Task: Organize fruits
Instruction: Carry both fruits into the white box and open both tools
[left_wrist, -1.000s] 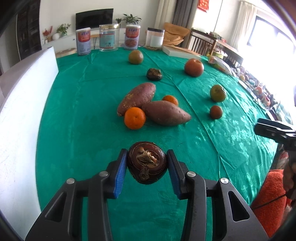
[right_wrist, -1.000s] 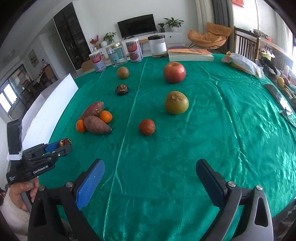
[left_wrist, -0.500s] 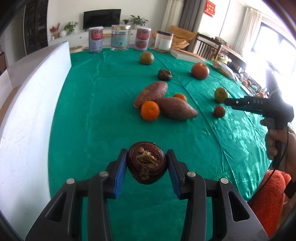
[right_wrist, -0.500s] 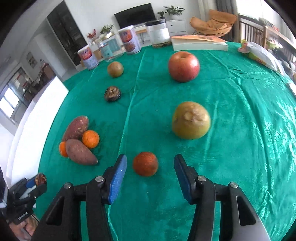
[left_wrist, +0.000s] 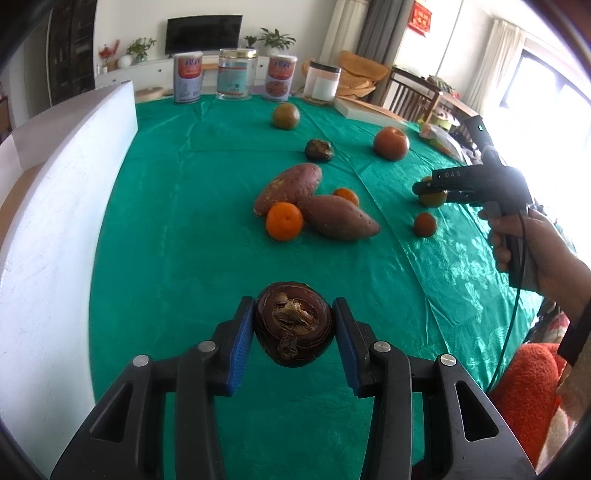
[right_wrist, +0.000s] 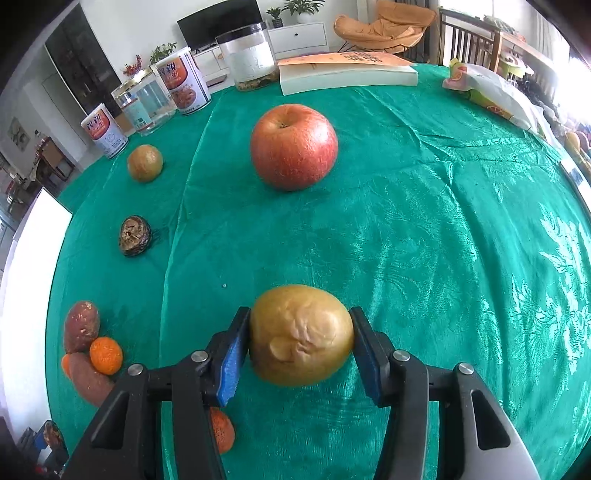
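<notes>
My left gripper (left_wrist: 294, 325) is shut on a dark brown mangosteen (left_wrist: 293, 323) and holds it above the near part of the green tablecloth (left_wrist: 184, 221). My right gripper (right_wrist: 300, 341) has its blue pads against both sides of a yellow-green pear (right_wrist: 301, 334); it also shows in the left wrist view (left_wrist: 430, 188). Two sweet potatoes (left_wrist: 334, 218) and two oranges (left_wrist: 284, 220) lie together mid-table. A red apple (right_wrist: 293, 146), a second mangosteen (right_wrist: 135, 235), a brownish-green fruit (right_wrist: 144, 163) and a small dark orange fruit (right_wrist: 221, 430) lie apart.
A white board (left_wrist: 55, 221) stands along the table's left edge. Two cans (right_wrist: 183, 86), a glass jar (right_wrist: 146, 105), a clear canister (right_wrist: 251, 55) and a book (right_wrist: 347, 72) line the far edge. A snack bag (right_wrist: 491, 92) lies at the far right.
My right gripper has moved forward past the small dark orange fruit and closed around the yellow-green pear. My left gripper keeps its hold on the mangosteen, its view shifted slightly.
</notes>
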